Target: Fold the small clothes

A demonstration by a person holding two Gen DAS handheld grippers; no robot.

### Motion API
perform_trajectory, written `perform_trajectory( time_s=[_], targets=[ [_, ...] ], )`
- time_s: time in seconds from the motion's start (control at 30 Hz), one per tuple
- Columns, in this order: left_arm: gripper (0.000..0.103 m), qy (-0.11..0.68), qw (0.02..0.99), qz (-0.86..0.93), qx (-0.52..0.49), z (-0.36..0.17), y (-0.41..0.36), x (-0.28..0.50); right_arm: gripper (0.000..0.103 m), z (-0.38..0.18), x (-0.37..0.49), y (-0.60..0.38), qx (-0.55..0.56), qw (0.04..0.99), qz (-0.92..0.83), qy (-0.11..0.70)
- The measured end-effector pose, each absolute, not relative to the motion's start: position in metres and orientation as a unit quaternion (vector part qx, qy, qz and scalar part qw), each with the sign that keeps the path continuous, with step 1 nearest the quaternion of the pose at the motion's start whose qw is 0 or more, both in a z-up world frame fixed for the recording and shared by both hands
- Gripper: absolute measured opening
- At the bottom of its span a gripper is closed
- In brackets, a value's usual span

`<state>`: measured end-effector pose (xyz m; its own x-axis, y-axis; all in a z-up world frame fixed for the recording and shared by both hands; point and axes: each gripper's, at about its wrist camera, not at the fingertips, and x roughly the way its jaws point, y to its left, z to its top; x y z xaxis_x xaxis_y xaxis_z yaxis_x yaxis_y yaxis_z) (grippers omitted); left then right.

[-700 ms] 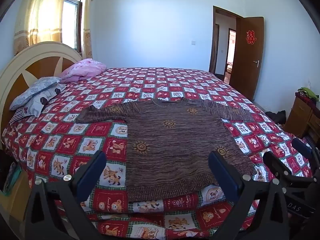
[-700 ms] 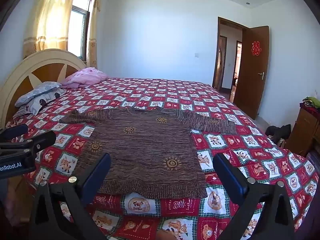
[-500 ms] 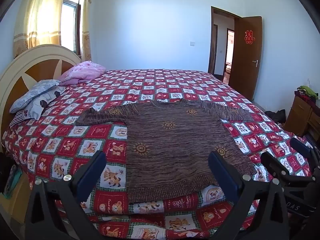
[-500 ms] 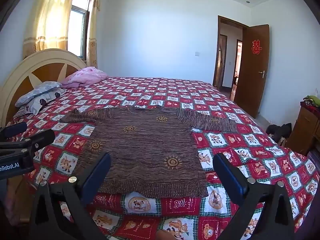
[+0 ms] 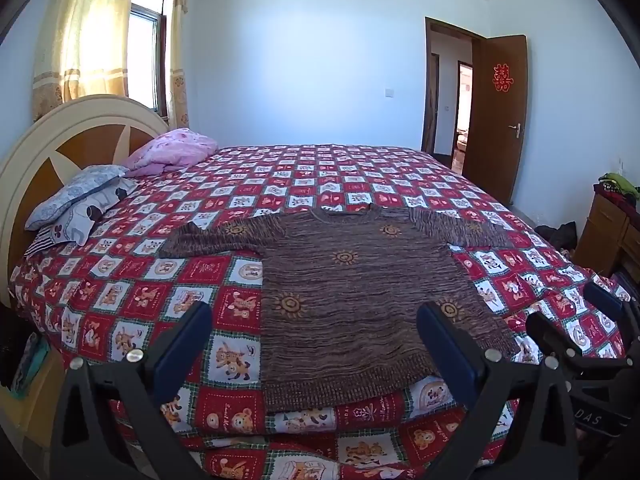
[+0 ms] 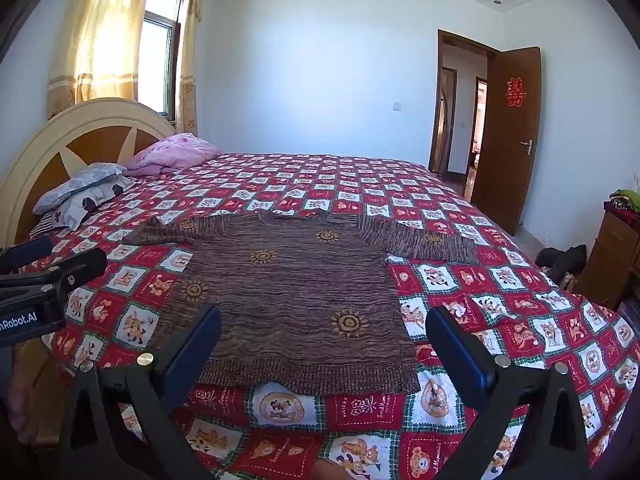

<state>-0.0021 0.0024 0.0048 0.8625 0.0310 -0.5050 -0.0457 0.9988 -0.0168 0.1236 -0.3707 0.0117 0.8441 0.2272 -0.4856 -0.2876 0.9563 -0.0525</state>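
Observation:
A small brown knit sweater (image 5: 352,280) with orange sun motifs lies flat on the bed, sleeves spread out to both sides, hem towards me. It also shows in the right wrist view (image 6: 296,300). My left gripper (image 5: 316,340) is open and empty, hovering above the hem's left part. My right gripper (image 6: 324,344) is open and empty, above the hem near the bed's front edge. The right gripper also shows at the right edge of the left wrist view (image 5: 576,320), and the left gripper at the left edge of the right wrist view (image 6: 48,264).
The bed has a red and white checked quilt (image 5: 360,176) and a cream and brown headboard (image 5: 60,140) at the left. Pillows (image 5: 80,200) and a pink blanket (image 5: 176,150) lie by the headboard. A wooden cabinet (image 5: 612,224) stands at the right; an open door (image 5: 496,116) is beyond.
Both grippers have drifted slightly; the view has tilted a little, and the sweater sits marginally lower in frame. Nothing was taken hold of, and the sweater has not moved.

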Motion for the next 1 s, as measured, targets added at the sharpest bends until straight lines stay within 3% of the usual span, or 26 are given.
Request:
perform_trajectory(
  time_s=[1.0],
  targets=[
    [0.103, 0.268, 0.963, 0.019, -0.01, 0.0011, 0.0014, -0.0006, 0.102, 0.0089, 0.1275, -0.3742, -0.053, 0.957, 0.136, 0.249]
  ],
)
